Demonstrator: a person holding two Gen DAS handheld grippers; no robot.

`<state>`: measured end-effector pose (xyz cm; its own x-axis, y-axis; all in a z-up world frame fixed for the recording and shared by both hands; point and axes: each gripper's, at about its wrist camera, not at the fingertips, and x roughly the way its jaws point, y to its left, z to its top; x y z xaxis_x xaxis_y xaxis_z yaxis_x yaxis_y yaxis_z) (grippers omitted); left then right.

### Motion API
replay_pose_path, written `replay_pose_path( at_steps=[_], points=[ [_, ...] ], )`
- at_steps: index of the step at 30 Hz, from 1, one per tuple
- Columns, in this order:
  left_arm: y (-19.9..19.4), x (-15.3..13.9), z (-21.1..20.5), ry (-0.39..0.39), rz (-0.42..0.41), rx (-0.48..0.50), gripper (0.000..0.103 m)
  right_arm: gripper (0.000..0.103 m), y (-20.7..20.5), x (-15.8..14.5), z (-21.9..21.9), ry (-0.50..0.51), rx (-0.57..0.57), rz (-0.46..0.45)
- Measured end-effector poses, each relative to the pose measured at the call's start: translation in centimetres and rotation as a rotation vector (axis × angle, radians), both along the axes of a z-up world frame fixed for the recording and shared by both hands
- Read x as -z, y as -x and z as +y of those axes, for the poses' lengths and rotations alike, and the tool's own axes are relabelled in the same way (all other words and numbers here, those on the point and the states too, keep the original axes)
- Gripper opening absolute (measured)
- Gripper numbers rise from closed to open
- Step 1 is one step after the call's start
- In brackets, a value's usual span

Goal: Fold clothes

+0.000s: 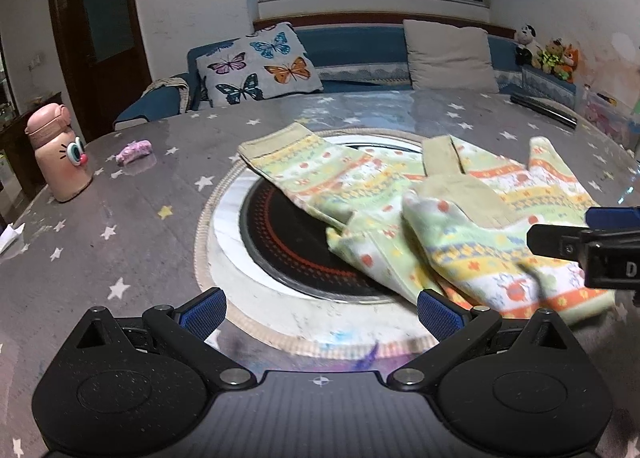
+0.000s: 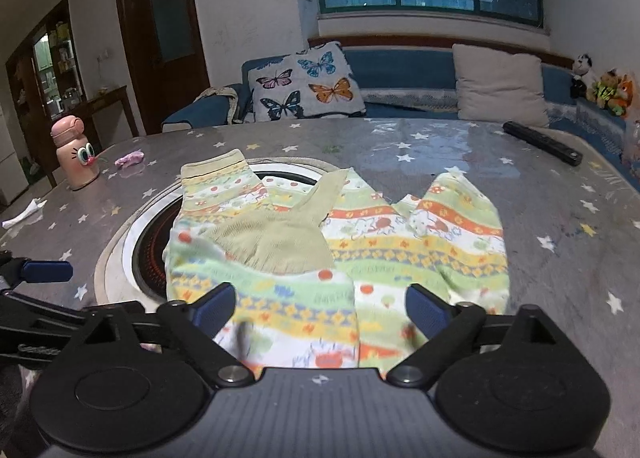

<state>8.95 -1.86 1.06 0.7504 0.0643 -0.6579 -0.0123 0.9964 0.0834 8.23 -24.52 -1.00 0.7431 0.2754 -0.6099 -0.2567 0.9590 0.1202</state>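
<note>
A small patterned garment [image 1: 460, 234] in green, yellow, orange and white stripes lies rumpled on the round table, partly over the black cooktop [image 1: 288, 242]; it also shows in the right wrist view [image 2: 360, 258]. A beige part [image 2: 280, 238] is folded over its top. My left gripper [image 1: 320, 316] is open and empty, just left of the garment's near edge. My right gripper [image 2: 320, 310] is open, its jaws spread above the garment's near edge, holding nothing. The right gripper's tip shows at the right edge of the left wrist view [image 1: 592, 246].
A pink cartoon bottle [image 1: 60, 153] stands at the table's far left, with a pink crumpled thing [image 1: 134, 151] near it. A black remote [image 2: 542, 142] lies at the far right. White paper [image 2: 24, 213] lies at the left edge. A sofa with cushions [image 2: 308, 85] stands behind.
</note>
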Motion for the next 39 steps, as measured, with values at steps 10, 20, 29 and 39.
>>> replay_pose_path(
  at_steps=[10,20,29,39],
  points=[
    [-0.8,-0.3,1.4,0.002,-0.007,-0.032,0.102,0.061,-3.5,1.5,0.2,-0.052,-0.043,0.082],
    [-0.9,-1.2,3.5,0.004,-0.032,-0.094,0.102,0.009,-0.6,-0.4,-0.6,-0.137,-0.082,0.029],
    [-1.8,-3.1,4.2,0.0,-0.072,-0.105,0.102,0.008,7.0,-3.2,0.9,-0.123,-0.315,-0.054],
    [-4.1,-3.9,2.3,0.062,-0.055,0.031,0.097,0.012,11.3,-0.6,2.9,0.031,-0.524,0.039]
  ],
)
